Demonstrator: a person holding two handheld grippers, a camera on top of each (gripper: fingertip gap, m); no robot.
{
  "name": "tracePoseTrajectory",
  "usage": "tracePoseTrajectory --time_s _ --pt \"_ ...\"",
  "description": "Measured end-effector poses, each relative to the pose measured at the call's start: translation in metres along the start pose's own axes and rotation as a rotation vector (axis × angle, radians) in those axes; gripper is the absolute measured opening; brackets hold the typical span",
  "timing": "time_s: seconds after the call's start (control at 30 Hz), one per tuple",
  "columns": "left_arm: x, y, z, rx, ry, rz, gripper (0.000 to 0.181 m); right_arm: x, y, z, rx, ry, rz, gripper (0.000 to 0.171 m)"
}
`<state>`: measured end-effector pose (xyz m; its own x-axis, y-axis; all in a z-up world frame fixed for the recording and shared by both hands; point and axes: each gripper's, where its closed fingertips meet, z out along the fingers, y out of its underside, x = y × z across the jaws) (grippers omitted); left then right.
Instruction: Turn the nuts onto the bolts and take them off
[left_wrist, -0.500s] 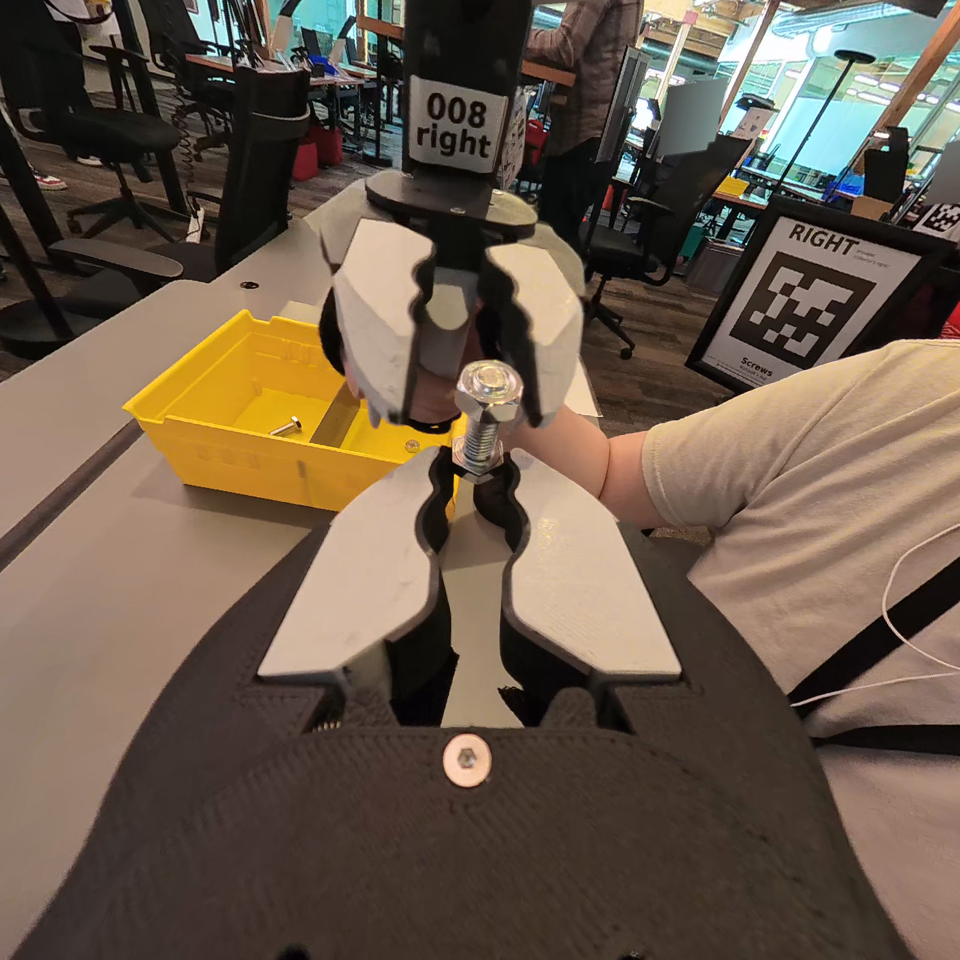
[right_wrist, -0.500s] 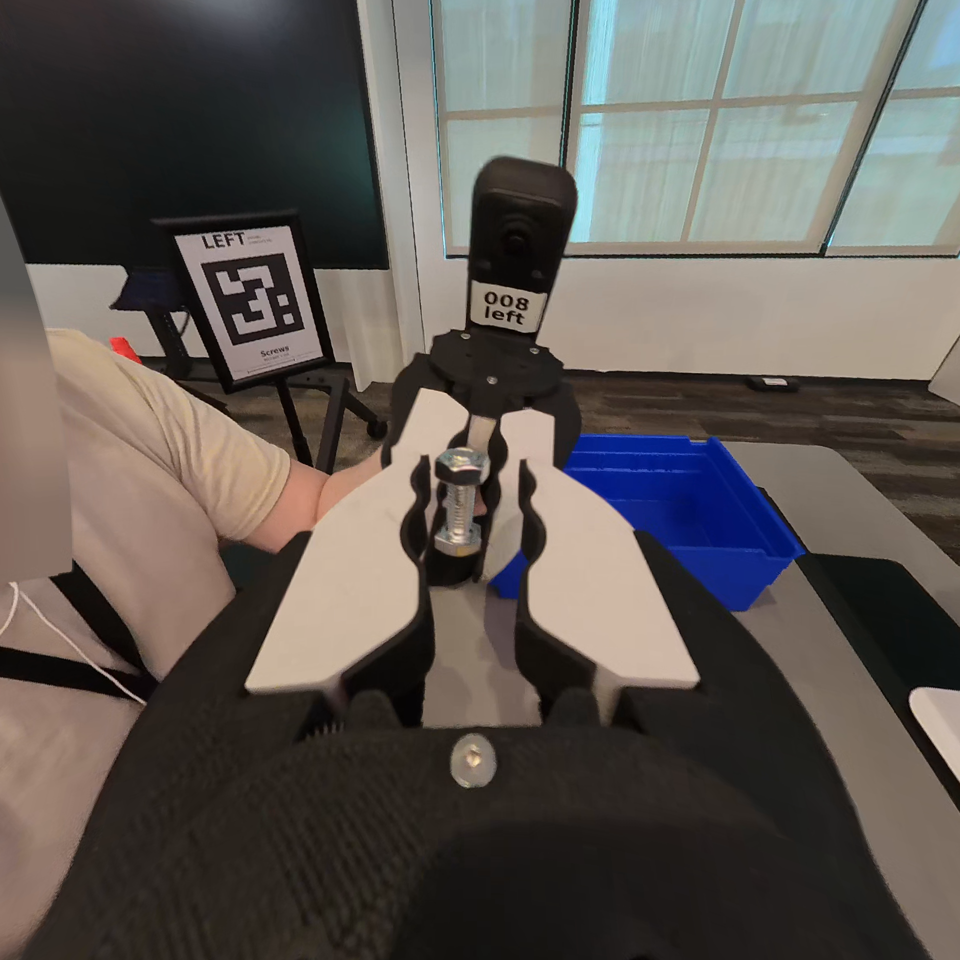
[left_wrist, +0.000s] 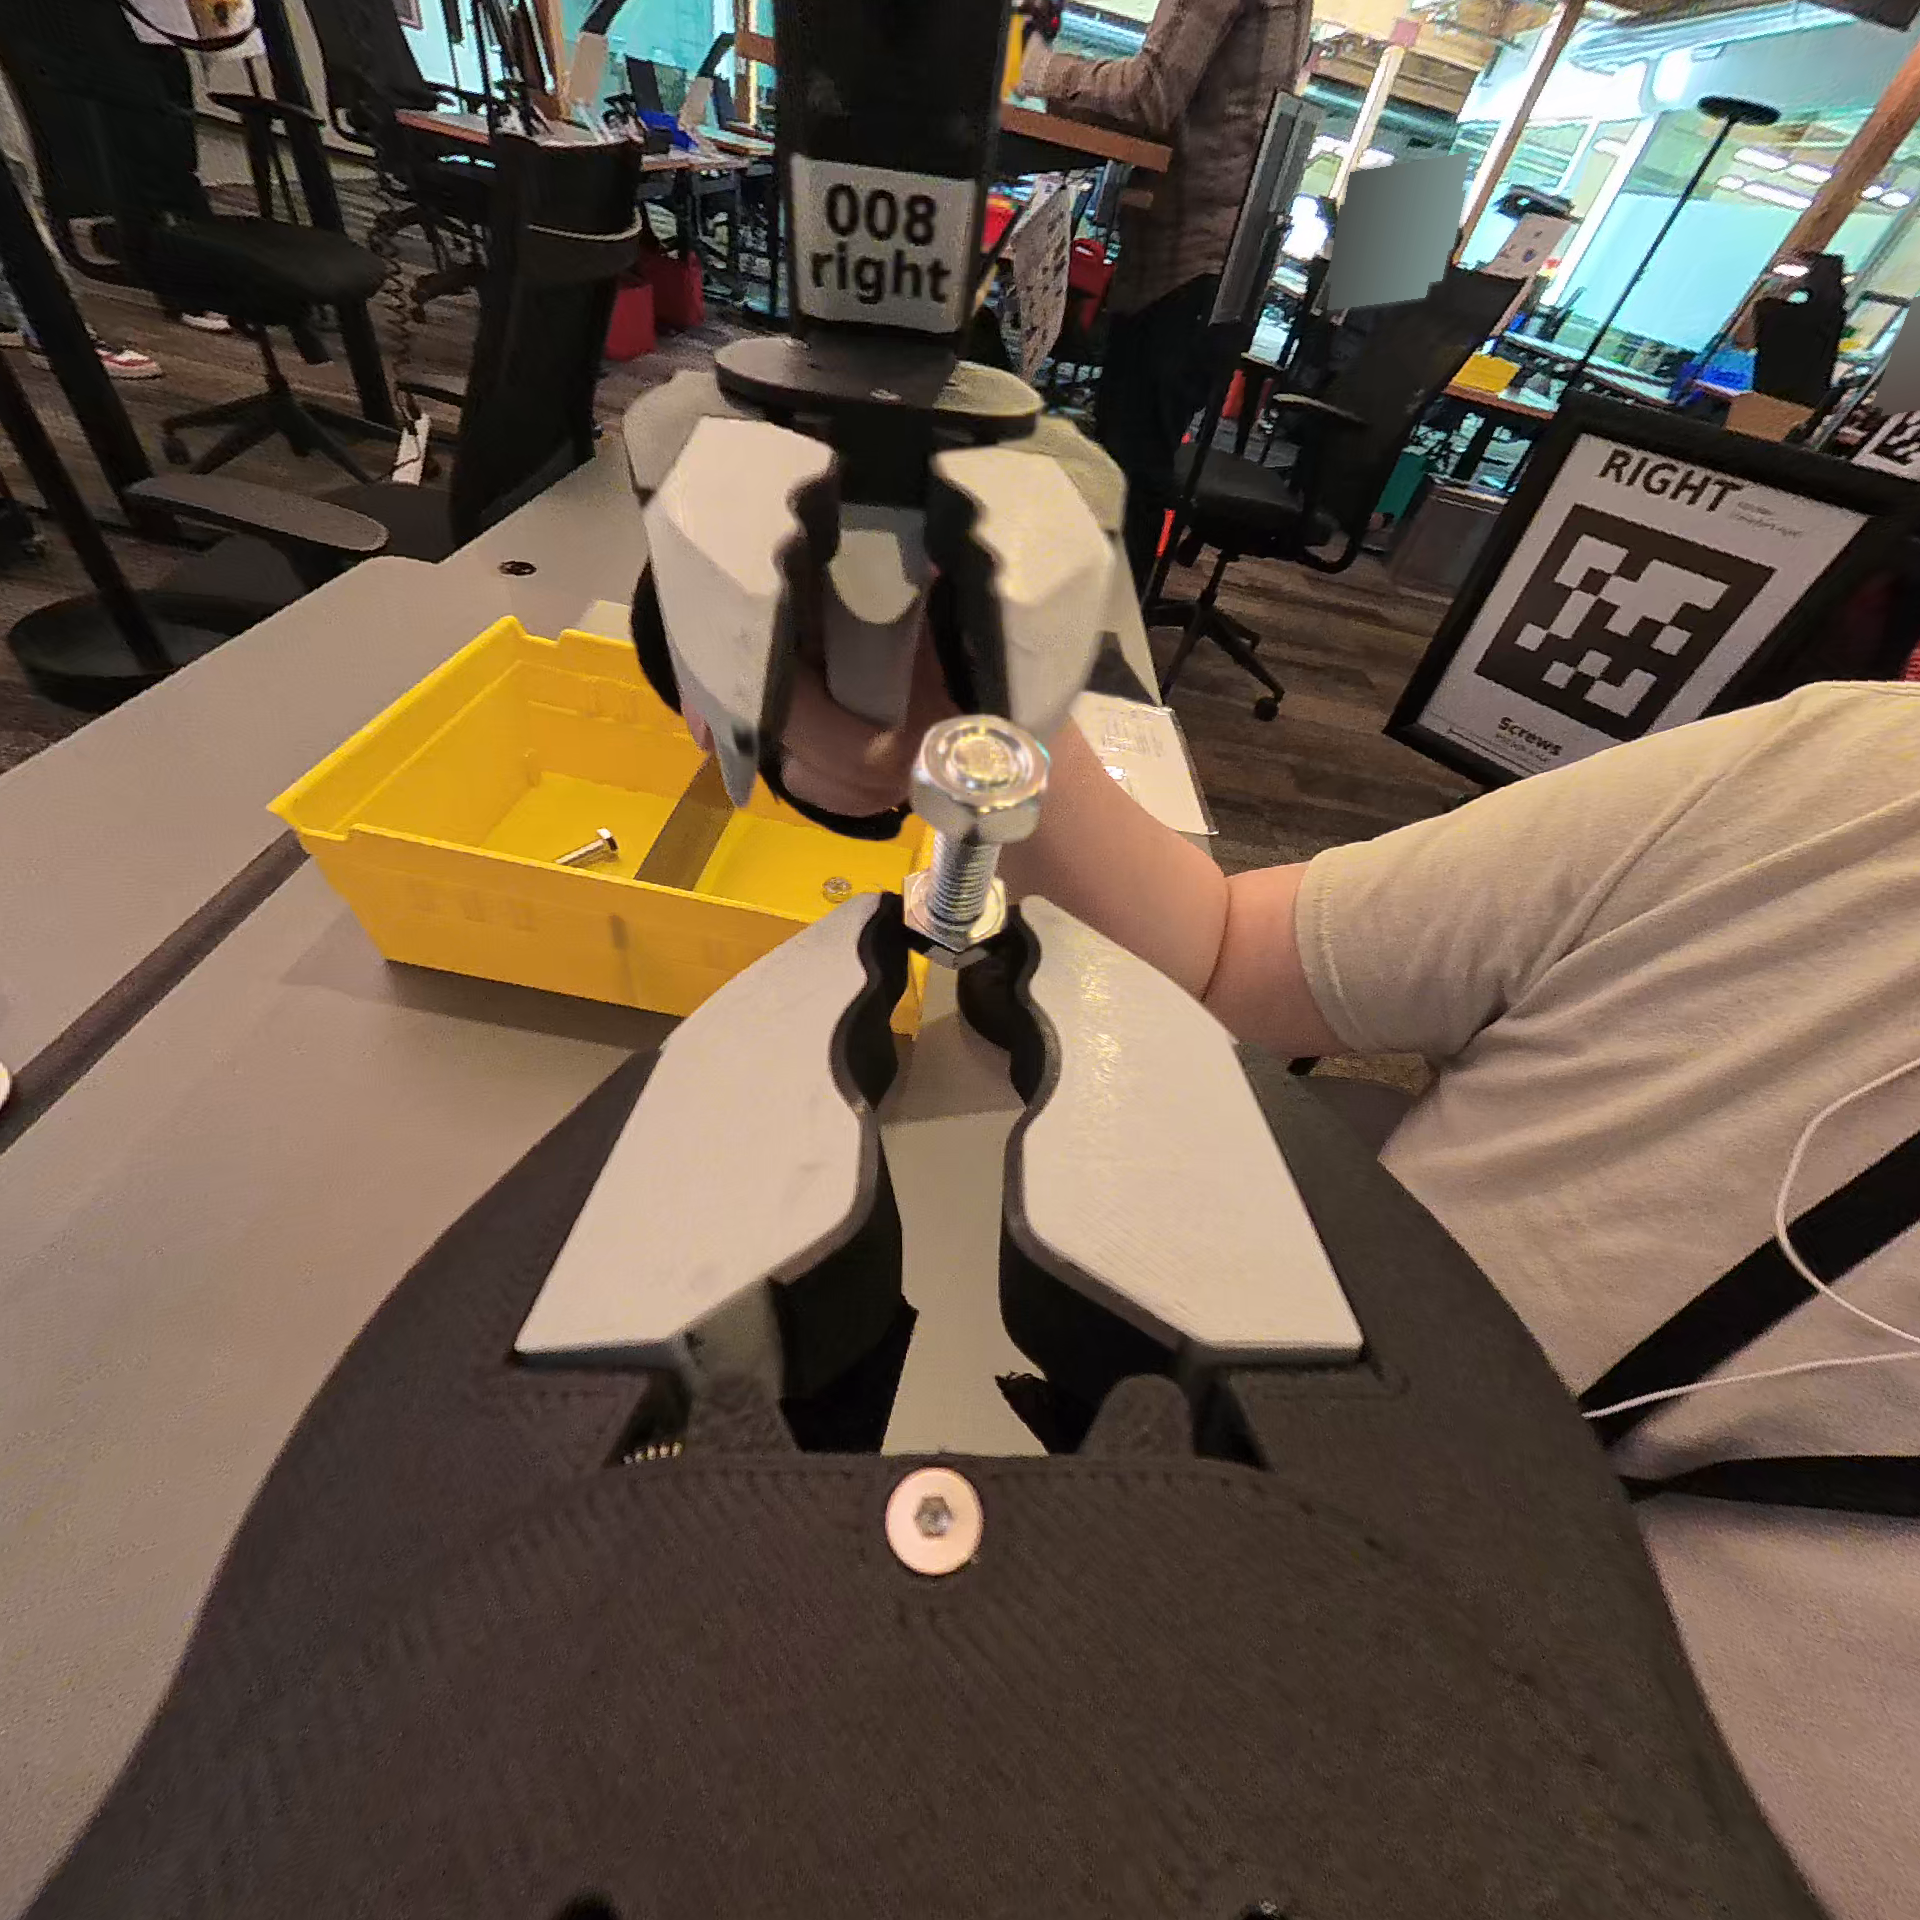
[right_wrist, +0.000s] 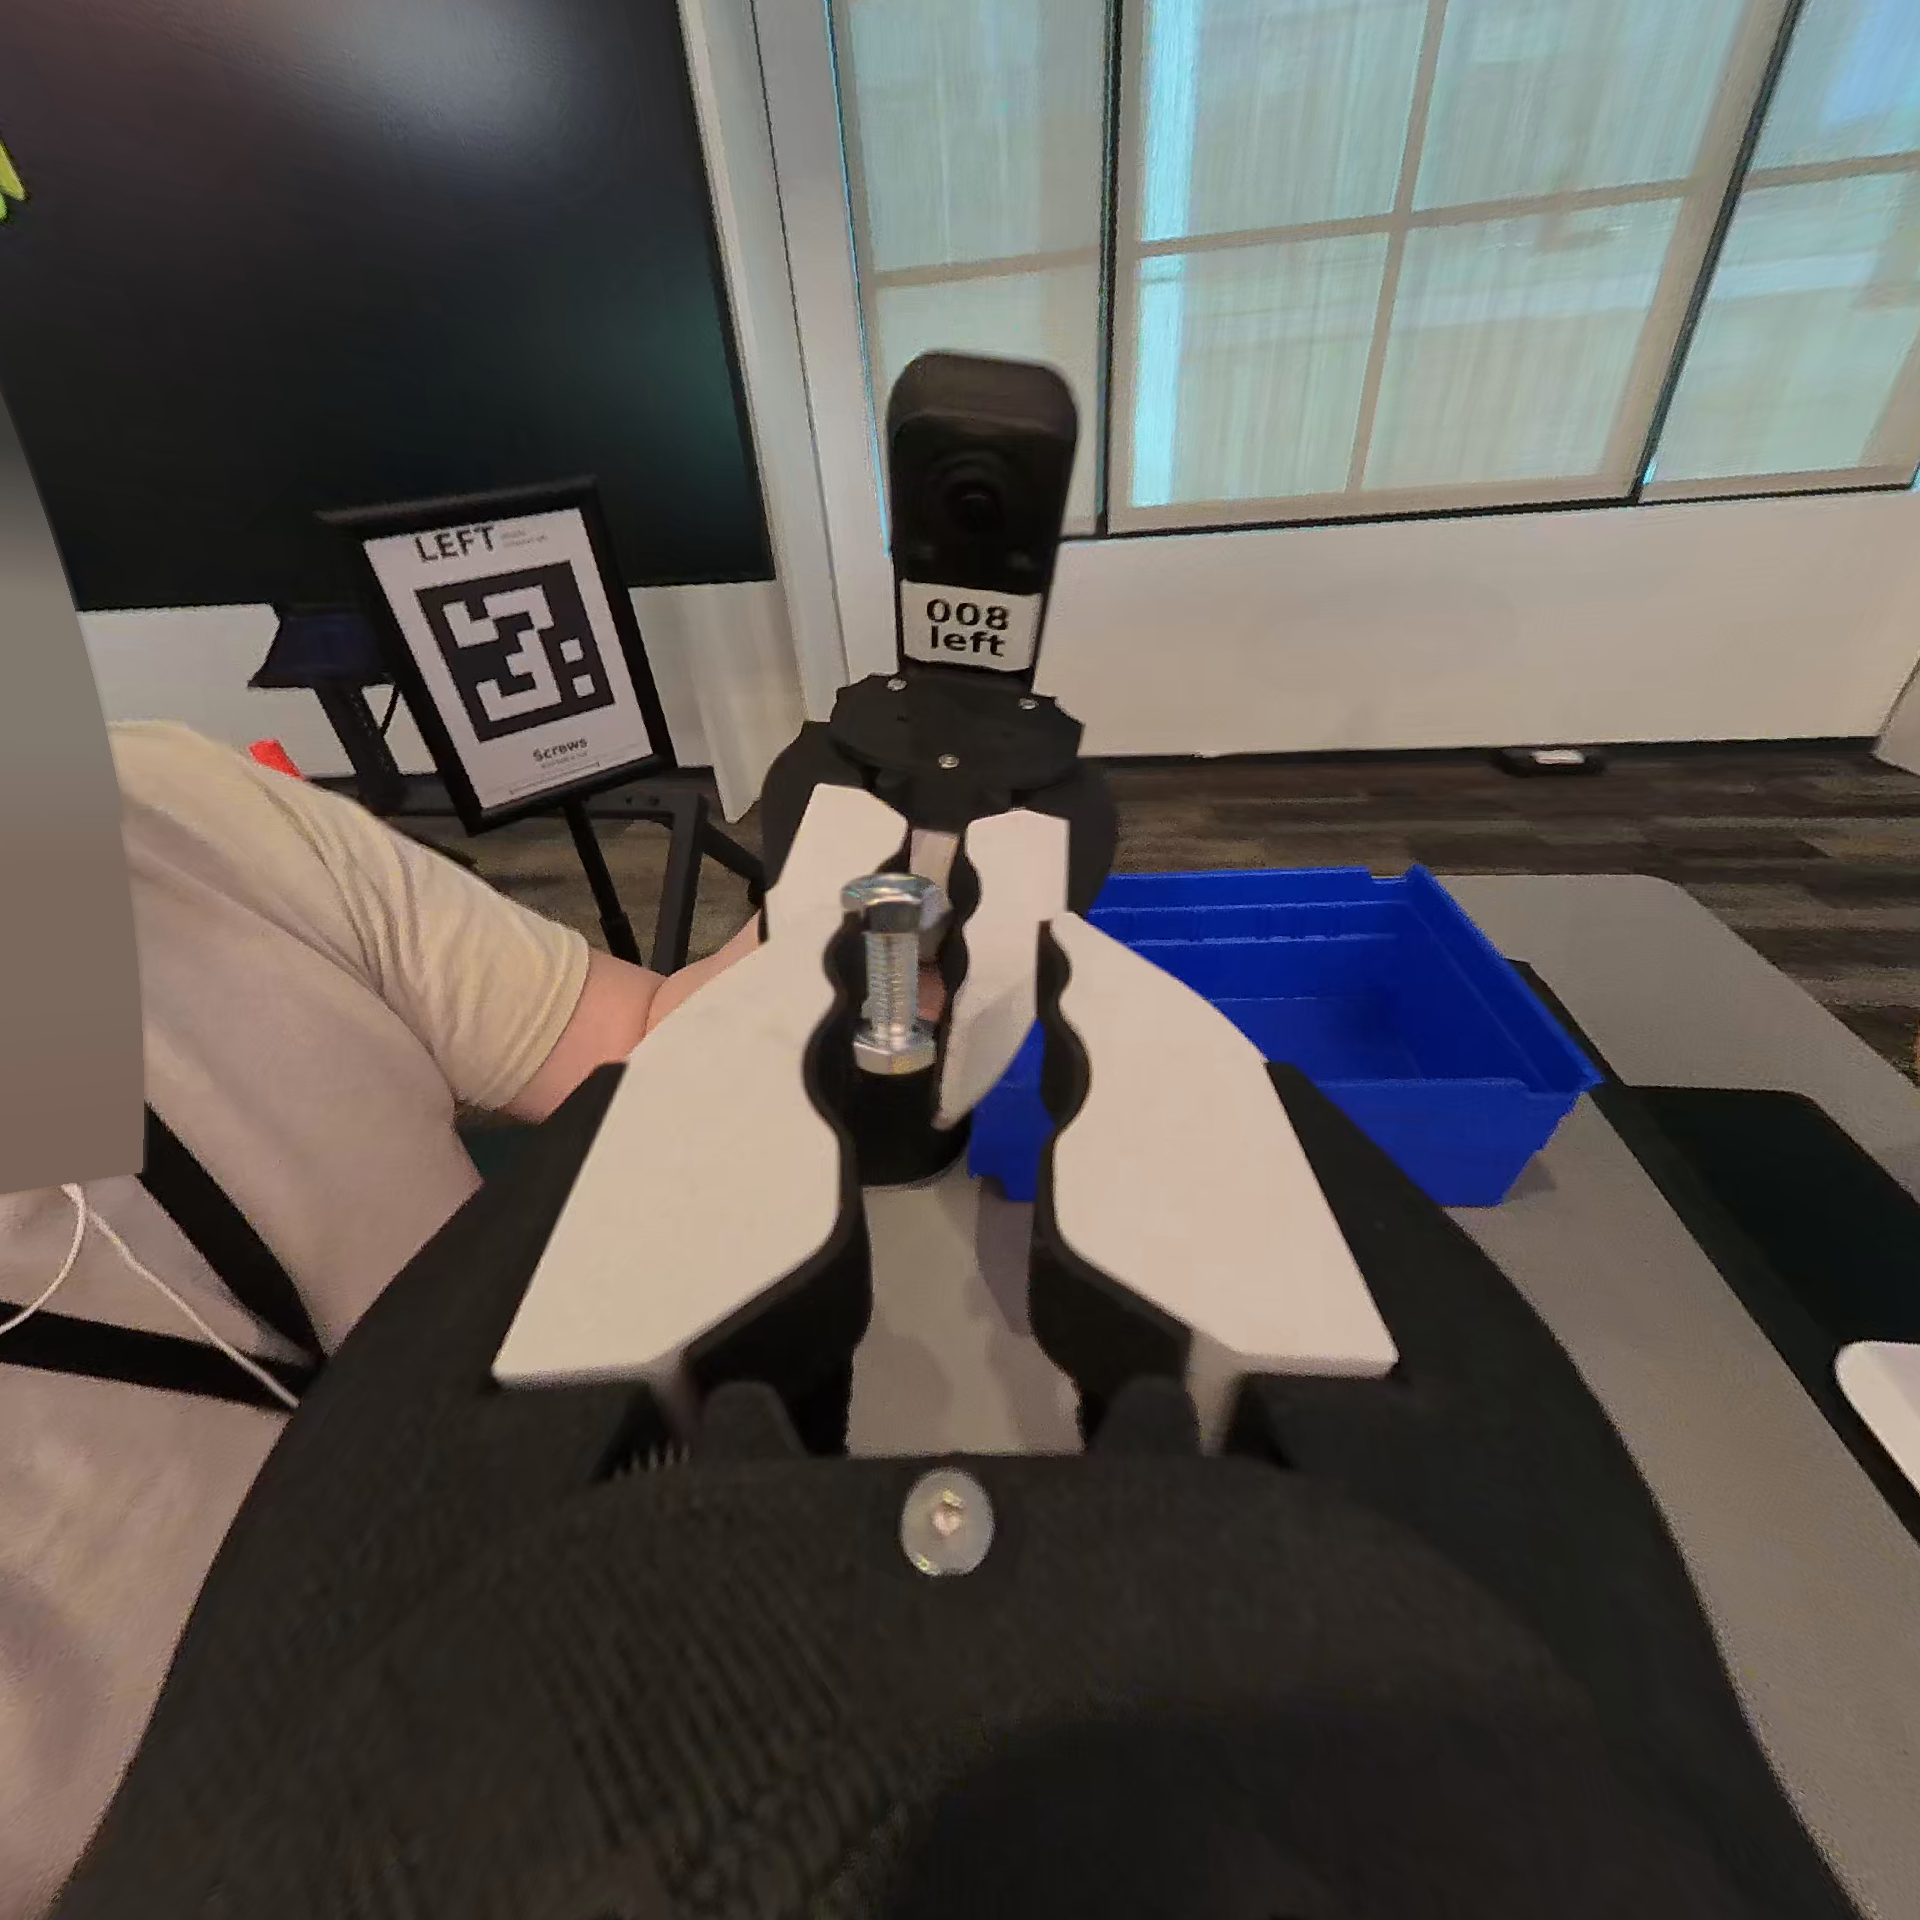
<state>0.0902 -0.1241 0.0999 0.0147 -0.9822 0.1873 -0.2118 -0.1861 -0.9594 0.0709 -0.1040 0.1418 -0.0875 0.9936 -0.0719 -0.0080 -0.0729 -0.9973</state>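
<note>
On my left wrist view, the left hand-held gripper (left_wrist: 951, 925) has its two grey fingers pinched in on the nut (left_wrist: 953, 923) at the lower end of a silver bolt (left_wrist: 964, 831), which stands roughly upright above the grey tabletop (left_wrist: 208, 1143) with its hex head at the top. The tips are nearly together with only the nut between them, while the gap behind them stays wide. Facing me from above is the right hand-held gripper (left_wrist: 868, 764); its fingers are parted, and the bolt head sits just in front of its right-hand finger as I see it, so I cannot tell whether they touch. On my right wrist view the right hand-held gripper (right_wrist: 940, 971) shows clear space between its fingertips, and the bolt (right_wrist: 890, 977) stands close against the inner edge of its left-side finger, with the nut (right_wrist: 891, 1047) low on the thread and the left hand-held gripper (right_wrist: 914, 1081) behind it. From this side I cannot make out firm contact between my right fingers and the bolt. Behind the work, a yellow bin (left_wrist: 499, 914) sits on the tabletop with a loose bolt (left_wrist: 587, 850) lying in one compartment and a small nut-like piece (left_wrist: 836, 888) in the next. A blue bin (right_wrist: 1403, 1091) rests on the tabletop on the other side. The operator's forearm (left_wrist: 1143, 914) reaches in beside the bolt.
</note>
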Motion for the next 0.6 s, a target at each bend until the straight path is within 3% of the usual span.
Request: tracePoseTrajectory --time_s 0.27,0.6 --pt "0.001 -0.001 0.0 0.001 0.005 -0.001 0.018 -0.018 -0.004 0.008 0.001 -0.04 -0.052 0.033" --pt "0.003 0.001 0.001 -0.011 0.002 0.011 0.018 -0.008 0.004 0.007 -0.038 -0.014 -0.044 0.032"
